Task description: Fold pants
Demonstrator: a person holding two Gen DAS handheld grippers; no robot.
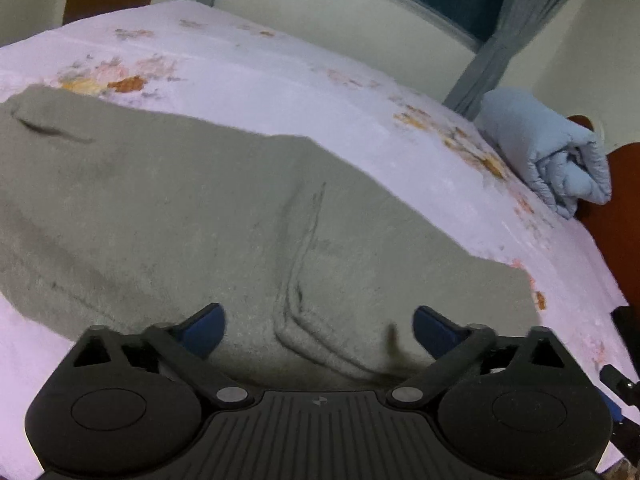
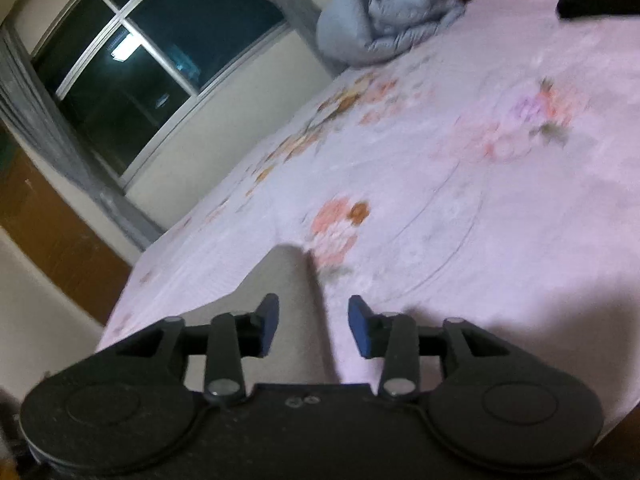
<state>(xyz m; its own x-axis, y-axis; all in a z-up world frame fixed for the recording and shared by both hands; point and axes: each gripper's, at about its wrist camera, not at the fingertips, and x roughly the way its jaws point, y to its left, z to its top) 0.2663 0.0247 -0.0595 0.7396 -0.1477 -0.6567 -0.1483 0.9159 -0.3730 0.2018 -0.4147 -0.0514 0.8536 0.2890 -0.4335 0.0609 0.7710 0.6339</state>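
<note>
Grey-green pants (image 1: 208, 208) lie spread flat on the pink floral bed sheet (image 1: 280, 80), with a raised crease running down their middle. My left gripper (image 1: 318, 330) is wide open just above their near edge, blue pads on either side of the crease, holding nothing. In the right wrist view a narrow end of the pants (image 2: 296, 308) reaches between the blue pads of my right gripper (image 2: 314, 328). The jaws stand apart and do not pinch the cloth.
A rolled light-blue quilt (image 1: 552, 148) lies at the far right of the bed, also in the right wrist view (image 2: 384, 12). A dark window (image 2: 152, 64) with grey curtains is beyond the bed. A brown headboard (image 1: 624, 208) stands right.
</note>
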